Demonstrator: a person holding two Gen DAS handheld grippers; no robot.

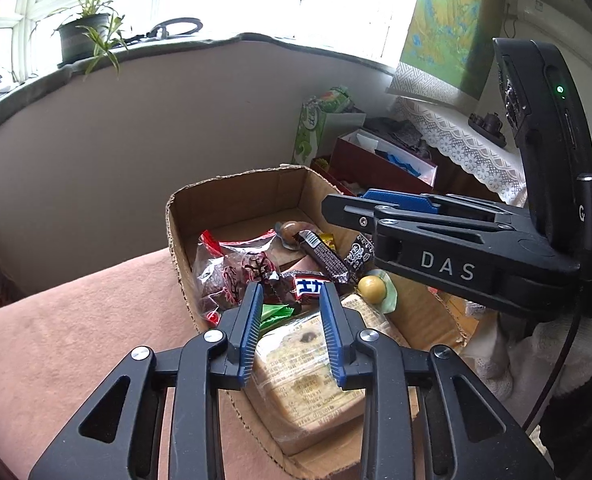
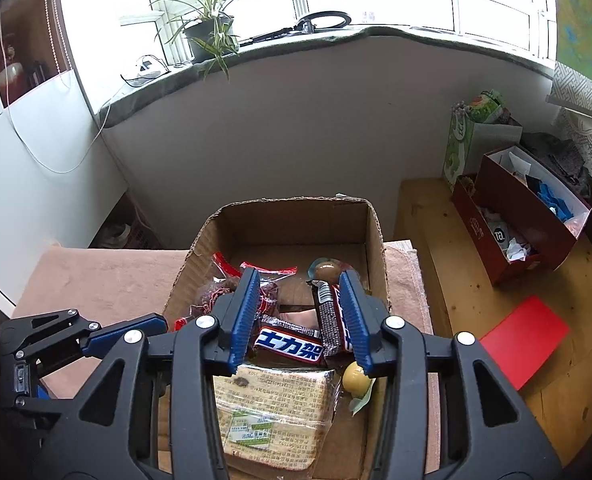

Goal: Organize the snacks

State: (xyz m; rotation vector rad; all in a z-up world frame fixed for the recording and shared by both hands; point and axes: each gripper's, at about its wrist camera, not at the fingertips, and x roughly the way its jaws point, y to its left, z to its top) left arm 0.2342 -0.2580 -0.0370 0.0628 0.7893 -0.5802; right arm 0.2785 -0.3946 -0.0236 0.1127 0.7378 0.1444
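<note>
An open cardboard box (image 1: 235,196) (image 2: 296,216) holds the snacks. Inside lie a clear red-trimmed bag of dark pieces (image 1: 231,268), a blue-and-white labelled chocolate bar (image 2: 289,346), a dark-wrapped bar (image 2: 328,316), a brown egg (image 2: 326,269), a yellow ball in clear wrap (image 1: 372,289) and a large flat printed pack (image 2: 271,412). My left gripper (image 1: 291,292) hovers over the box's near left side, open, with nothing between its fingers. Over the middle of the box my right gripper (image 2: 299,276) stands open above the chocolate bars, holding nothing.
The box sits on a pink cloth (image 1: 75,340). To the right is a wooden table (image 2: 476,280) with a red shoebox (image 2: 524,220), a flat red card (image 2: 524,344) and a green bag (image 2: 464,140). A wall and windowsill with a potted plant (image 2: 207,36) lie behind.
</note>
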